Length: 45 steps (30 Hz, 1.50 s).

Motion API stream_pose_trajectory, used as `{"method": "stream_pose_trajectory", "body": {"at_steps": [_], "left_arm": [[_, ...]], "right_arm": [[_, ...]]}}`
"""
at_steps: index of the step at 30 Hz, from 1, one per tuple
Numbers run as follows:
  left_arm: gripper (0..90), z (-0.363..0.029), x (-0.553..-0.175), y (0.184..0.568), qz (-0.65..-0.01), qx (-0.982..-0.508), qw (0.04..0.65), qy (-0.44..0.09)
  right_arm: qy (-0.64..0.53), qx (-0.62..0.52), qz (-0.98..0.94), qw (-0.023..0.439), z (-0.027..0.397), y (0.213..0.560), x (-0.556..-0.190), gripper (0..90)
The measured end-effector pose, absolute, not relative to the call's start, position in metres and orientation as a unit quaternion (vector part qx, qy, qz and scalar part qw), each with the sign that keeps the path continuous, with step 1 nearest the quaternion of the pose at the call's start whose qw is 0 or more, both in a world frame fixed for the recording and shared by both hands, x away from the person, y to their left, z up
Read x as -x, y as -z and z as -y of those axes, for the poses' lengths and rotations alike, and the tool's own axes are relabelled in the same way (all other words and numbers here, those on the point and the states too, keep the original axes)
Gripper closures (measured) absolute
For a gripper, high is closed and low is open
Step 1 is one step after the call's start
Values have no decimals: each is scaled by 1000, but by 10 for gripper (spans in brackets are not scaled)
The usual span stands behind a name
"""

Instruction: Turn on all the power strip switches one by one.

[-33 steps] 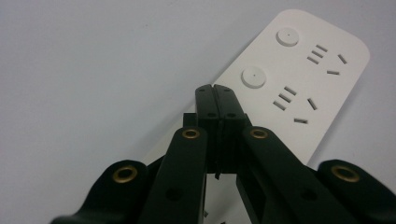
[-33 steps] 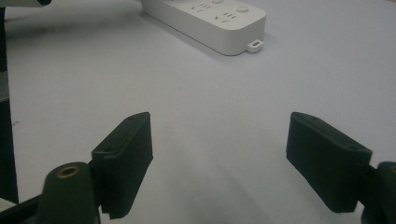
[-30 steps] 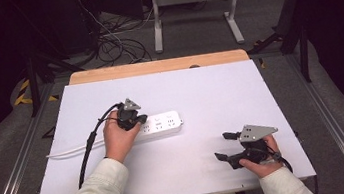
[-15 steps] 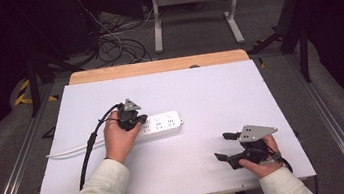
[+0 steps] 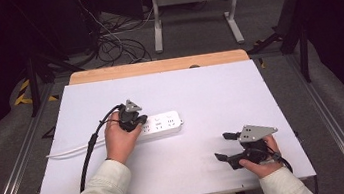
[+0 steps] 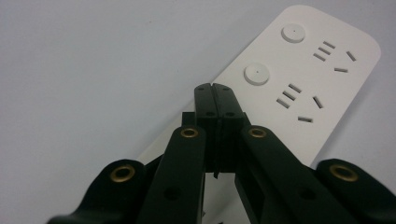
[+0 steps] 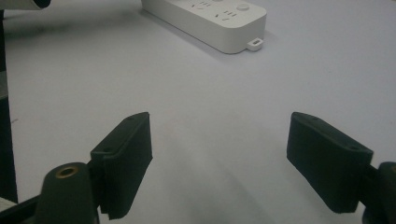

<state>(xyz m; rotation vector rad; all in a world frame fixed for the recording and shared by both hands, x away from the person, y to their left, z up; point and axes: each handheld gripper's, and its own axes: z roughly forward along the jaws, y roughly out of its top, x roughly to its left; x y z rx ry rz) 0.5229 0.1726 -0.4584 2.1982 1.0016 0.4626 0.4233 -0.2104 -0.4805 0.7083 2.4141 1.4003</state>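
Tool-wise, seen from above, my left tool point(image 5: 132, 118) is clenched, its tips down on the near end of the white power strip point(image 5: 163, 123), which lies flat on the table point(image 5: 199, 88); my hand covers that end. My right tool point(image 5: 232, 145) sits well apart, its jaws spread with nothing between them, having just eased wider.

Along my left tool point(image 6: 215, 95), the pressed-together tips rest over the strip point(image 6: 303, 79), with two round buttons and socket slots beyond them.

Past my right tool point(image 7: 219, 149), the strip point(image 7: 210, 16) lies far ahead, its top cut off.
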Motion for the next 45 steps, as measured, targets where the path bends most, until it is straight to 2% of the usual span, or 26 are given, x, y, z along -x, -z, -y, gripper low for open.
{"method": "stream_pose_trajectory", "body": {"at_steps": [7, 10, 20, 30, 34, 35, 36, 45], "left_arm": [[900, -173, -520, 457, -389, -844, 323, -176], [900, -178, -521, 459, -396, -837, 339, -167], [900, -175, -521, 460, -393, -838, 339, -170], [900, -172, -522, 458, -389, -846, 321, -177], [900, -177, -525, 456, -399, -830, 347, -177], [899, -179, -523, 446, -391, -811, 395, -183], [900, -178, -522, 440, -385, -811, 401, -186], [899, -157, -523, 435, -367, -821, 400, -176]], "right_arm": [[-481, -244, -832, 130, 210, 481, -423, 230], [-481, -242, -832, 131, 210, 480, -423, 229], [-480, -243, -833, 129, 209, 481, -423, 229], [-479, -242, -834, 127, 209, 482, -423, 229], [-481, -243, -832, 129, 210, 481, -423, 228], [-482, -244, -832, 129, 210, 481, -424, 228], [-482, -244, -832, 128, 211, 481, -424, 228], [-482, -245, -832, 128, 212, 481, -425, 228]]}}
